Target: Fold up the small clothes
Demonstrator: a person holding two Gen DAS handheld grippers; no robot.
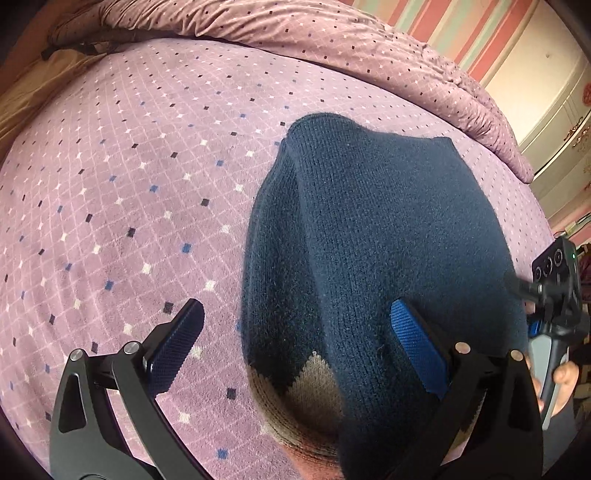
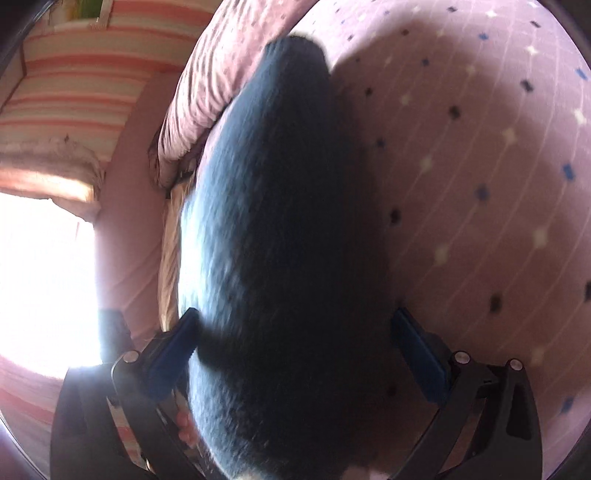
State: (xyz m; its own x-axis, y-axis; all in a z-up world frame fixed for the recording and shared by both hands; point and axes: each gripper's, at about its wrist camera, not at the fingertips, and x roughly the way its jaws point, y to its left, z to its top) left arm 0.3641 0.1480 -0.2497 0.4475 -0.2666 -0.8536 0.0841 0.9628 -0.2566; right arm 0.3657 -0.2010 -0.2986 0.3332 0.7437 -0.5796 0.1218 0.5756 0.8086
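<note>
A small dark navy knit garment (image 1: 369, 251) with a tan and reddish patterned hem lies folded on the purple bed cover (image 1: 129, 184). My left gripper (image 1: 299, 343) is open; its right finger rests over the garment and its left finger is over bare cover. In the right wrist view the navy garment (image 2: 280, 240) is blurred and fills the middle, running between the fingers of my right gripper (image 2: 295, 350), which is open. The right gripper's body (image 1: 557, 295) and the hand holding it show at the left view's right edge.
A rumpled purple quilt (image 1: 332, 40) is heaped along the far side of the bed. A striped wall (image 1: 472, 33) and a cream cabinet (image 1: 561, 122) stand beyond it. A bright window (image 2: 40, 273) and the bed's edge (image 2: 170, 236) show in the right view.
</note>
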